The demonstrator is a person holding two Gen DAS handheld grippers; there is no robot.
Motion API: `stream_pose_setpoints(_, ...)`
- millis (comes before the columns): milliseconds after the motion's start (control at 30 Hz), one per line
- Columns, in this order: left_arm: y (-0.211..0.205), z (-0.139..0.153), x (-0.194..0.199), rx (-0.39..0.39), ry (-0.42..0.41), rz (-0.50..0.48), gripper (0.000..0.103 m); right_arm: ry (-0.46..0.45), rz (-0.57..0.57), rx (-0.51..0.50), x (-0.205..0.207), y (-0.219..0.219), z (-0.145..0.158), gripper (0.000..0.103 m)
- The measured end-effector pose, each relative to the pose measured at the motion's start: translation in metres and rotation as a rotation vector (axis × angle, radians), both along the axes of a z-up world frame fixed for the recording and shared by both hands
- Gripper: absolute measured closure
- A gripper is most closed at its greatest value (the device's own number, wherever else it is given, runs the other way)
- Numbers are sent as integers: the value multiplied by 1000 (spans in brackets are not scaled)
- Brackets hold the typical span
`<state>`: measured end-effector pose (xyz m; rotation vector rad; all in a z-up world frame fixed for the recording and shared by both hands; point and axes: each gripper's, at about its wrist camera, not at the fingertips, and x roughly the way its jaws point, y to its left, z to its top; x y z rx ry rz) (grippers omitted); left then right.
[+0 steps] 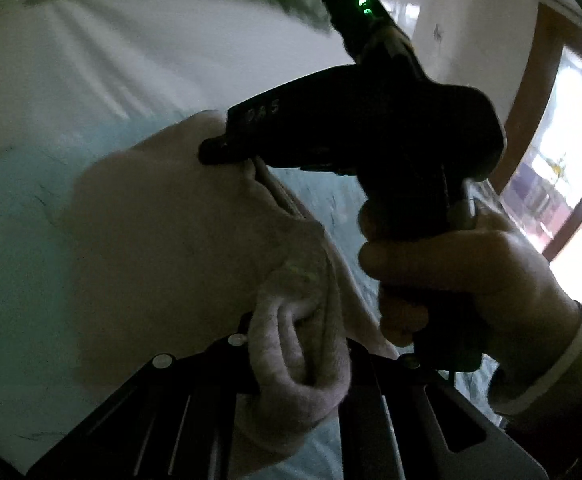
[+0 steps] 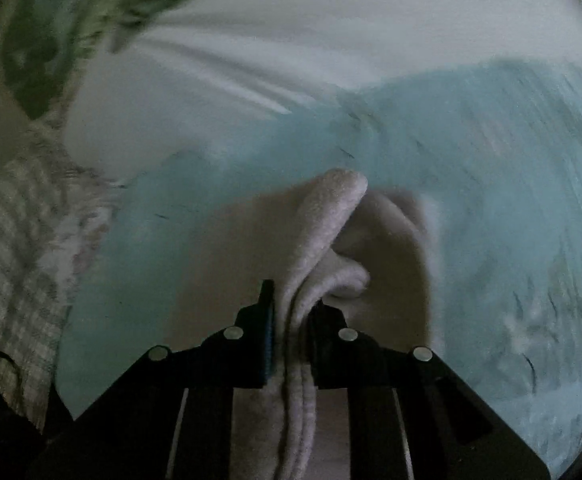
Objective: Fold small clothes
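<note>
A small pale pink garment [image 1: 179,232] hangs between both grippers above a light blue cloth [image 1: 19,200]. My left gripper [image 1: 295,344] is shut on a bunched edge of the garment at the bottom of the left wrist view. The right gripper [image 1: 219,150] shows there as a black tool in a gloved hand [image 1: 471,280], its tip pinching the garment's upper edge. In the right wrist view my right gripper [image 2: 291,320] is shut on a folded edge of the pink garment [image 2: 331,216], which droops ahead of the fingers [image 2: 267,320].
The blue cloth [image 2: 471,140] lies on a white sheet [image 2: 291,40]. A green patterned fabric [image 2: 91,8] lies at the far left, and a checked grey fabric [image 2: 19,240] at the left edge. A doorway and window [image 1: 563,160] stand at the right.
</note>
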<state>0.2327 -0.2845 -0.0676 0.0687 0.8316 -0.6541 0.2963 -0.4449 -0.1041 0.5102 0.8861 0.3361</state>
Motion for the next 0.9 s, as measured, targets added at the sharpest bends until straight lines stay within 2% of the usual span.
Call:
stream_pose_setpoints(100, -17, -13, 0, 23, 6, -21, 96, 3, -10, 19, -8, -10, -11, 88)
stream_pose_setpoints(300, -23, -1, -6, 14, -46, -50, 96, -86, -42, 50, -22, -24, 9, 89)
stream_pose_setpoints(433, -26, 9, -15, -13, -73, -74, 96, -67, -78, 92, -25, -38, -3, 90)
stream_pose_setpoints(500, -29, 3, -13, -15, -42, -84, 96, -24, -93, 82, -24, -38, -14, 90)
stream_pose_setpoints(567, -34, -16, -4, 3, 8, -106, 96, 19, -95, 28, -22, -33, -26, 90)
stream_pose_setpoints(633, -43, -35, -2, 28, 46, -113, 94, 25, -96, 8, -25, -32, -29, 90)
stream_pose_setpoints(700, -41, -42, -5, 36, 56, -121, 90, 13, -104, -11, -31, -31, -23, 86)
stream_pose_setpoints(733, -38, -41, -7, 31, 55, -126, 81, 10, -112, -21, -34, -30, -19, 83)
stream_pose_setpoints(767, -34, -39, -10, 17, 62, -138, 75, 9, -119, -29, -37, -29, -15, 68)
stream_pose_setpoints(800, -27, -36, -10, -7, 77, -154, 60, 7, -125, -39, -41, -29, -12, 44)
stream_pose_setpoints(833, -16, -33, -10, -26, 86, -156, 46, 0, -129, -45, -46, -29, -8, 31)
stream_pose_setpoints(867, -8, -29, -15, -38, 88, -152, 42, -9, -136, -51, -52, -29, -5, 17)
stream_pose_setpoints(900, 3, -25, -19, -55, 87, -148, 38, -25, -138, -51, -59, -29, -1, 16)
